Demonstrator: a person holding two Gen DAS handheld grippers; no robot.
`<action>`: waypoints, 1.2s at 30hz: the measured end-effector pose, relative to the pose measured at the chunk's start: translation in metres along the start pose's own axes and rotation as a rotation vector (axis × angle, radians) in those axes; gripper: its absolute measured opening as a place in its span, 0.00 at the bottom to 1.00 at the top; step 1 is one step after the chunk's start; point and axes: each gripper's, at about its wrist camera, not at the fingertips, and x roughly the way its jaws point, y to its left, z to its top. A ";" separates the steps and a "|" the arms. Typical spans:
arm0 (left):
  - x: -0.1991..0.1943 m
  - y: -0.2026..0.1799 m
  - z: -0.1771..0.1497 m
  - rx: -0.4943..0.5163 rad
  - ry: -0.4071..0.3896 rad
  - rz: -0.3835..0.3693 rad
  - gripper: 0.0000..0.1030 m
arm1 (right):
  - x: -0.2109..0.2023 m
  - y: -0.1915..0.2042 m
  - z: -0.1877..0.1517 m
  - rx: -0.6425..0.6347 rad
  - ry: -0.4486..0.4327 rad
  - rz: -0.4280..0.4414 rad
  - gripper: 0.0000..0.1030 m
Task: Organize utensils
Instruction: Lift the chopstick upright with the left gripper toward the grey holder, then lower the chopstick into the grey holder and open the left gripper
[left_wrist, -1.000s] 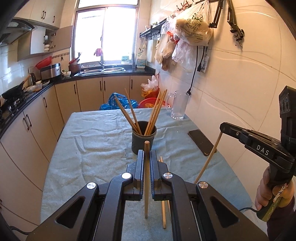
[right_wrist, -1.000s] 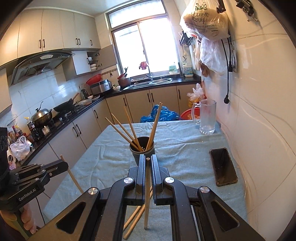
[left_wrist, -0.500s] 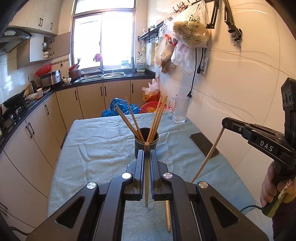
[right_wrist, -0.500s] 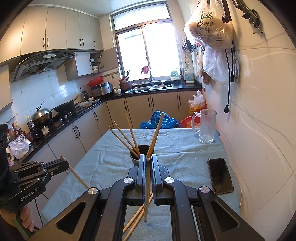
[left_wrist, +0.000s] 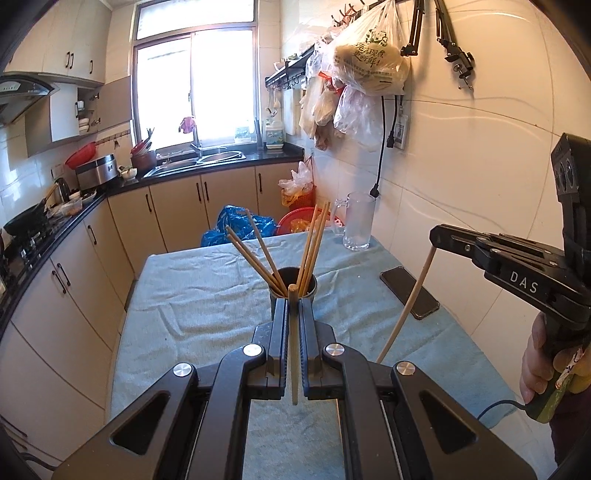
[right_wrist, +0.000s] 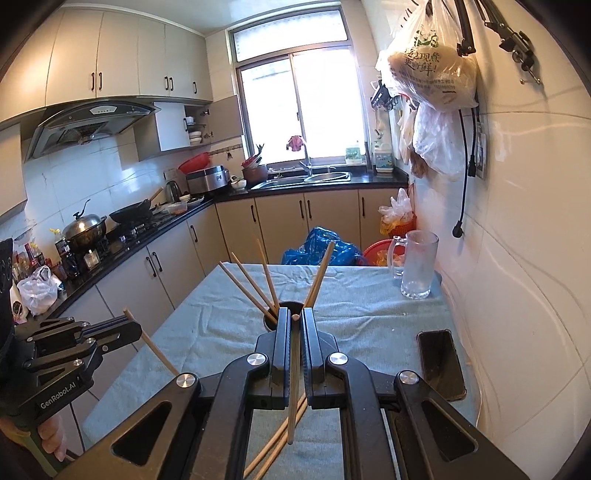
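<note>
Both grippers rising and closing in on the holder over the last second, sticks going from low over the cloth to roughly rim height. Left gripper (left_wrist: 293, 314) clamping narrow on a chopstick (left_wrist: 294, 354), held near vertical, blunt top poking just above the fingertips, lower end hanging free above the cloth. Right gripper (right_wrist: 294, 325) pinching its own chopstick (right_wrist: 292, 387) likewise, tilted slightly, tip dangling over two loose chopsticks (right_wrist: 273, 448) lying crossed on the cloth. Meaning, as a judgement: two sticks lifted and lining up for the drop, insertion not yet done, at least two more waiting on the table. Sticks looking like pale bare wood or bamboo, thin, straight, rigid, matte; probably prone to pivoting in a flat-pad pinch. Black gripper linkages looking like hard plastic, with silver pivot bolts. Table covered by a blue-grey cloth (left_wrist: 192, 295), terry-like, wrinkled, soft enough to stop rolling. Dark cylindrical holder (left_wrist: 293, 282) standing mid-table just beyond both sets of fingertips, matte, open-topped, already carrying several chopsticks fanning left and right and partly crowding the mouth. Further right: black phone (right_wrist: 441, 363) lying flat, glossy. Far edge: clear glass mug (right_wrist: 417, 264) with handle, upright, apparently empty.
</note>
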 end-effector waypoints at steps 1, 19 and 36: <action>0.001 0.000 0.003 0.003 0.000 -0.001 0.05 | 0.001 0.000 0.001 0.000 -0.001 0.001 0.06; 0.018 0.006 0.063 0.030 -0.036 -0.009 0.05 | 0.014 0.006 0.041 -0.001 -0.059 0.010 0.06; 0.067 0.041 0.142 -0.120 -0.120 -0.017 0.05 | 0.052 0.008 0.108 0.030 -0.146 0.015 0.06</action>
